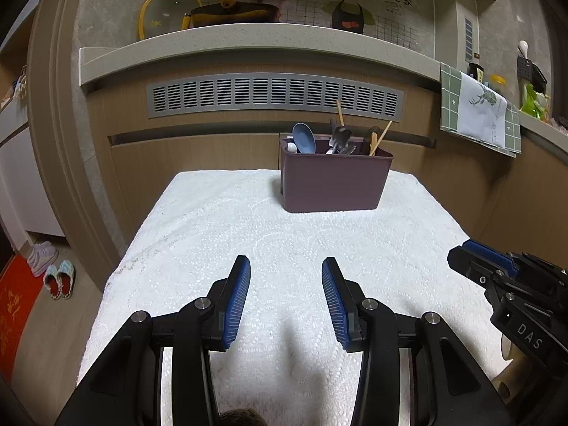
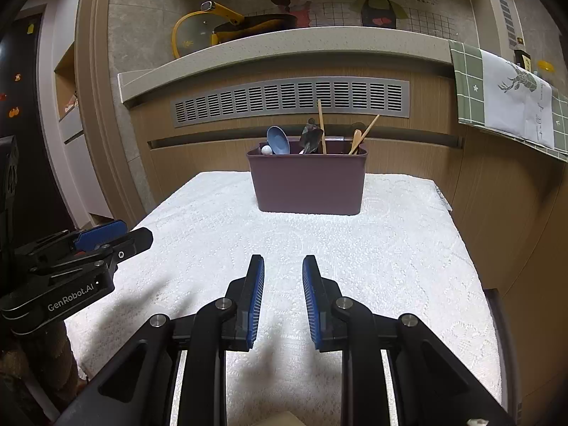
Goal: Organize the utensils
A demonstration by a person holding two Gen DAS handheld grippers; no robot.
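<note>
Hovering low over the white embossed cloth (image 1: 284, 234), we hold our left gripper (image 1: 286, 266) level with its blue ribbed pads spread wide and nothing between them. Our right gripper (image 2: 283, 262) sits just beside it, pads parted more narrowly, also empty. Ahead, at the far edge of the cloth, stands the smooth plum plastic caddy (image 2: 309, 184), rectangular with rounded corners. Inside it we see a blue spoon (image 2: 278, 140), dark metal utensils (image 2: 311, 136) and wooden chopsticks (image 2: 321, 124) standing upright or leaning.

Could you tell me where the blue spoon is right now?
In both views, the blue spoon stands bowl-up at the left end of the purple plastic bin, beside dark metal utensils.
</note>
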